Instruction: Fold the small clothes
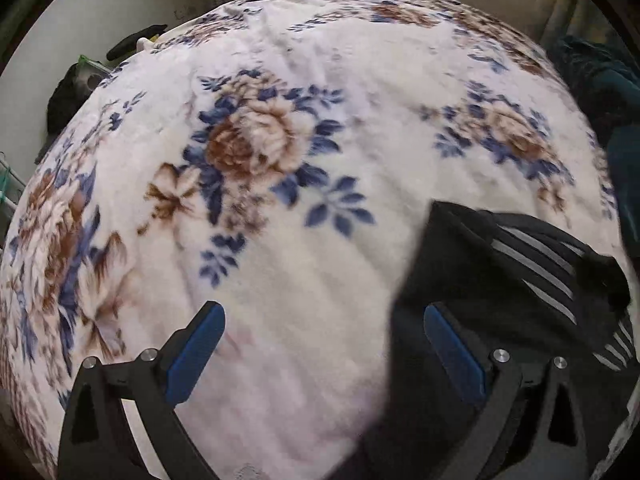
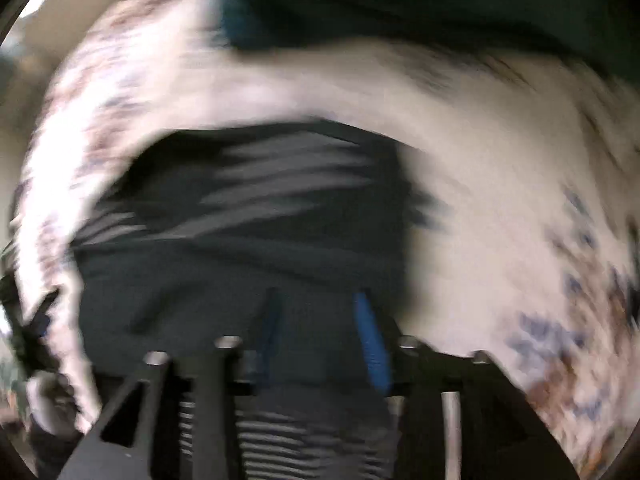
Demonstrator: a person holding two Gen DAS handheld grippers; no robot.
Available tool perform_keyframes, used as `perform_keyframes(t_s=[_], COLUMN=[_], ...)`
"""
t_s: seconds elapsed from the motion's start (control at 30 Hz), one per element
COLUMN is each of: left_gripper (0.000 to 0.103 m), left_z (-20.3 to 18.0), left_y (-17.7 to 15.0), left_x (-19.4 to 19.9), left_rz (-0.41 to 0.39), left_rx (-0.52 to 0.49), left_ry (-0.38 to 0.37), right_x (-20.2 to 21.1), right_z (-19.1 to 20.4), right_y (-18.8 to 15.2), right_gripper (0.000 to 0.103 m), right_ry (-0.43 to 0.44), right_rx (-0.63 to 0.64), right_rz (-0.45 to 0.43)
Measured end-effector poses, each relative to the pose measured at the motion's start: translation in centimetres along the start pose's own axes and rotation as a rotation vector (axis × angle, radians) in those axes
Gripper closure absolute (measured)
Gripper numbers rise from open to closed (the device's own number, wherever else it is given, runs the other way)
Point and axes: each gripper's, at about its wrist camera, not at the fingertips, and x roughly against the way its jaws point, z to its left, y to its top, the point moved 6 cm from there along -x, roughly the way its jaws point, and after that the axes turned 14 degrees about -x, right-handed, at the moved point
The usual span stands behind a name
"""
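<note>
Left gripper (image 1: 324, 344) spread wide, empty, beside black striped garment (image 1: 520, 272) near blanket's (image 1: 280, 60) right edge; right gripper (image 2: 320, 328) blurred, grip unclear; best pinch 1 hem squarely.

Straight ahead of your left gripper (image 1: 324, 344) it's wide open floral blanket (image 1: 280, 248), nothing lying on it all the way to the far edge, so you can slide forward or off to the left freely. Only thing in the way is the black striped garment (image 1: 500, 280) bunched up just beside its right finger, running out to the right. Past that, a dark teal pile (image 1: 612, 92) sits along the blanket's right edge.

Your right gripper (image 2: 316, 320) is parked right over that same garment (image 2: 248, 208), blurry view. Bare blanket (image 2: 500, 184) opens up to its right; teal fabric (image 2: 400, 4) blocks the far side ahead.
</note>
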Motion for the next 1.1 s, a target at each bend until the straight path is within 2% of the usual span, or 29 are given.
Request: perform_keyframes(t_s=[0.03,0.13,0.17,0.23,0.3,0.37,0.4,0.43,0.5,0.53,0.6,0.67,0.7,0.77,0.8,0.83,0.9,0.93,0.97,1.03,1.1], left_gripper=[0.0,0.0,0.0,0.0,0.0,0.0,0.0,0.0,0.0,0.0,0.0,0.0,0.0,0.0,0.0,0.0,0.0,0.0,0.0,0.0,0.0], left_z=[-0.4,-0.7,-0.6,-0.3,0.0,0.2,0.3,0.4,0.5,0.6,1.4,1.6,1.5,0.5,-0.4,-0.9,-1.8,-1.8,-1.6,-1.2,-1.3], left_y=[-0.5,-1.5,-1.8,-2.8,-3.1,-3.2,-3.2,-3.3,-3.5,-3.6,-4.2,-4.8,-5.0,-5.7,-6.2,-6.8,-8.7,-9.3,-9.8,-9.8,-9.3], left_x=[-0.1,-1.8,-2.3,-2.9,-3.1,-3.3,-3.4,-3.4,-3.2,-2.9,-1.6,0.5,1.3,2.1,2.0,1.6,-0.1,-0.7,-1.0,-0.8,-0.1], left_rz=[-0.005,0.038,0.046,0.053,0.041,0.039,0.038,0.038,0.039,0.042,0.049,0.018,0.006,0.009,0.022,0.037,0.095,0.108,0.108,0.1,0.112], left_rx=[-0.011,-0.029,-0.02,-0.002,0.003,-0.002,-0.003,-0.007,-0.012,-0.013,0.012,0.054,0.068,0.057,0.029,0.007,-0.05,-0.054,-0.047,-0.026,-0.038], left_ry=[0.012,0.048,0.04,0.03,0.023,0.016,0.012,0.013,0.011,0.015,0.023,-0.002,-0.021,-0.039,-0.037,-0.023,0.015,0.015,0.001,-0.02,0.005], right_x=[-0.9,-5.7,-7.0,-10.5,-12.8,-14.6,-15.6,-16.3,-17.1,-17.4,-17.1,-15.4,-14.3,-12.8,-12.5,-12.8,-14.2,-15.0,-15.7,-16.6,-16.9], right_z=[4.0,16.7,19.8,26.8,30.8,33.7,34.7,35.0,35.0,34.6,33.7,32.5,31.7,30.1,28.9,27.9,25.2,24.1,23.4,22.7,22.3], right_y=[0.0,-1.0,-1.4,-2.2,-2.7,-3.7,-4.1,-4.3,-3.2,-2.4,-1.3,-0.4,-0.4,-1.3,-1.7,-2.0,-2.3,-2.2,-1.8,-0.4,0.5], right_gripper=[0.041,0.041,0.041,0.041,0.041,0.053,0.078,0.096,0.097,0.098,0.098,0.096,0.093,0.063,0.037,0.032,0.032,0.032,0.032,0.032,0.032], right_ry=[0.067,0.216,0.233,0.196,0.16,0.147,0.097,0.042,-0.003,-0.009,0.043,0.082,0.095,0.098,0.072,0.042,-0.072,-0.14,-0.168,-0.16,-0.15], right_rx=[0.06,0.222,0.276,0.437,0.53,0.632,0.695,0.751,0.761,0.724,0.616,0.525,0.519,0.562,0.599,0.631,0.703,0.733,0.752,0.732,0.709], right_rz=[0.032,0.172,0.198,0.205,0.205,0.23,0.205,0.171,0.118,0.127,0.187,0.207,0.209,0.221,0.221,0.226,0.217,0.195,0.171,0.142,0.151])
